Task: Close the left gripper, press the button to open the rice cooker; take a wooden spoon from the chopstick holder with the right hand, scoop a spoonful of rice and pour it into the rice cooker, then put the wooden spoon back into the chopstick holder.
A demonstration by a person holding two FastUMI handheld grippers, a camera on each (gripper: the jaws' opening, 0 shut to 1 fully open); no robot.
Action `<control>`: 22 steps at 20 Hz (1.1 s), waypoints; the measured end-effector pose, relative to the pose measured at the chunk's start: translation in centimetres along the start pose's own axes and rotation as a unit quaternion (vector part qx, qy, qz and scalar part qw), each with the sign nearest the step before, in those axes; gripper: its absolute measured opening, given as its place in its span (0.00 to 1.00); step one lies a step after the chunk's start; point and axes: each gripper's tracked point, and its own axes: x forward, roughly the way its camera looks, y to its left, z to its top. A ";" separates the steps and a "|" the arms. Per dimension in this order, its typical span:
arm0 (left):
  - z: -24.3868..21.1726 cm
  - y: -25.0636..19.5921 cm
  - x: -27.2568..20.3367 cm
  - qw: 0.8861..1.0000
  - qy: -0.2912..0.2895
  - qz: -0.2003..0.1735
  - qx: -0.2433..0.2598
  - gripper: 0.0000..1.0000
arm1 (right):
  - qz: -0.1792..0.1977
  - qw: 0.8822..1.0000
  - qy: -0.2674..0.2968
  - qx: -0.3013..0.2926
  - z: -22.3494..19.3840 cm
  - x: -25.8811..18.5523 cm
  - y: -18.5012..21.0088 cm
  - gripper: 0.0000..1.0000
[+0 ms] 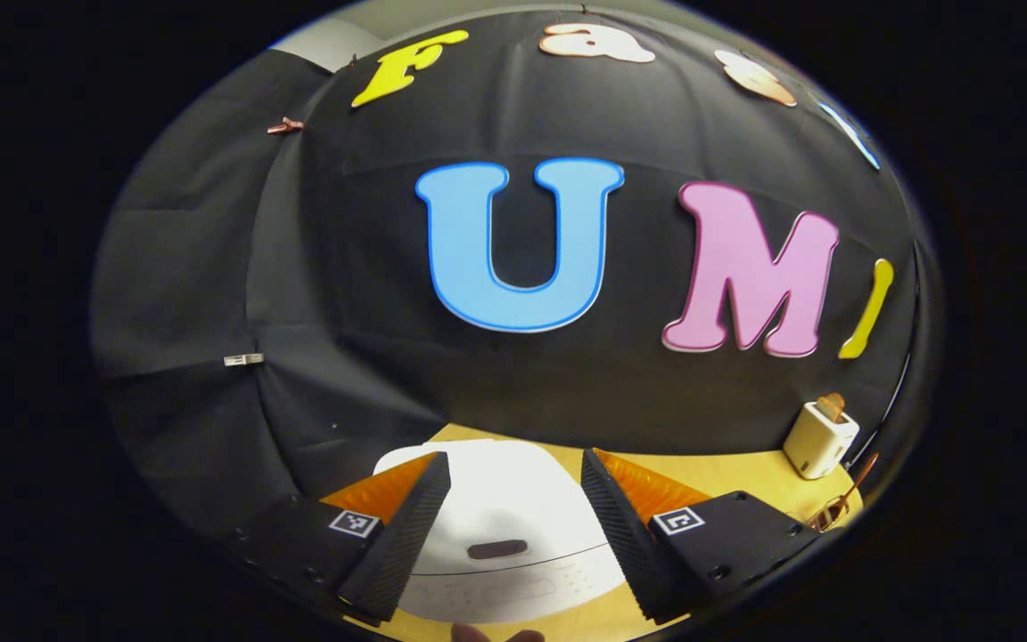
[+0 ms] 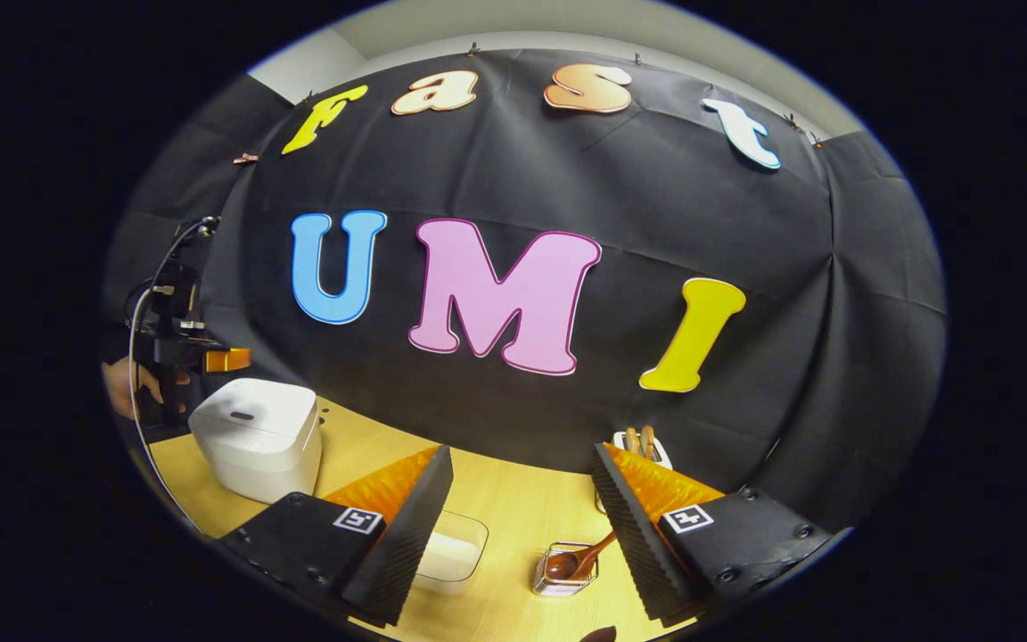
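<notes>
- Left gripper view: the left gripper [image 1: 513, 526] is held above the white rice cooker [image 1: 500, 499], fingers spread wide with nothing between them; the lid's dark oval button [image 1: 497, 549] is seen in the gap, so the aim seems to be on the button
- The lid is seen down flat on the cooker body; this fits either a cooker not opened or one closed again, and the frames cannot settle which
- For a press as the task words it, the fingers would need to be brought together, since open fingers would straddle the button
- Right gripper view: the right gripper [image 2: 522, 526] is likewise held wide open and empty, over the yellow table [image 2: 513, 508]
- A wooden spoon [image 2: 578, 558] is seen standing tilted in the wire chopstick holder [image 2: 562, 571], handle leaning toward the right finger, within easy reach
- A clear container of rice [image 2: 453, 551] is placed just beside the left finger, between cooker and holder, presumably to keep the scoop path short
- A small toaster [image 1: 820, 435] is seen at the back, apart from the task's things
</notes>
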 end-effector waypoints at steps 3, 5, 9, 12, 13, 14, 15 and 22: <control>1.2 -0.9 -2.7 0.999 -0.034 -0.037 0.002 0.95 | 0.006 1.000 -0.006 0.007 0.9 0.1 0.7 0.98; 1.4 -1.4 -5.0 0.997 -0.051 -0.062 0.001 0.95 | 0.010 1.000 -0.009 0.010 1.2 0.1 1.2 0.98; 1.0 -2.7 -8.4 0.992 -0.067 -0.103 0.015 0.95 | 0.018 1.000 -0.006 0.014 1.1 -0.5 1.8 0.98; 0.3 -3.6 -10.0 0.991 -0.064 -0.115 0.025 0.95 | 0.018 1.000 -0.009 0.012 1.4 -1.3 1.9 0.98; -0.1 -3.8 -10.4 0.991 -0.059 -0.115 0.024 0.96 | 0.017 1.000 -0.010 0.009 1.5 -1.6 1.7 0.98; -0.3 -4.0 -10.8 0.991 -0.055 -0.117 0.020 0.95 | 0.016 1.000 -0.010 0.009 1.6 -1.8 1.6 0.98; -0.3 -4.4 -11.0 0.991 -0.054 -0.123 0.016 0.95 | 0.013 1.000 -0.012 0.009 1.6 -2.0 1.4 0.98; -0.6 -4.1 -11.4 0.992 -0.048 -0.114 0.022 0.96 | 0.007 1.000 -0.010 0.019 1.2 -2.3 0.6 0.98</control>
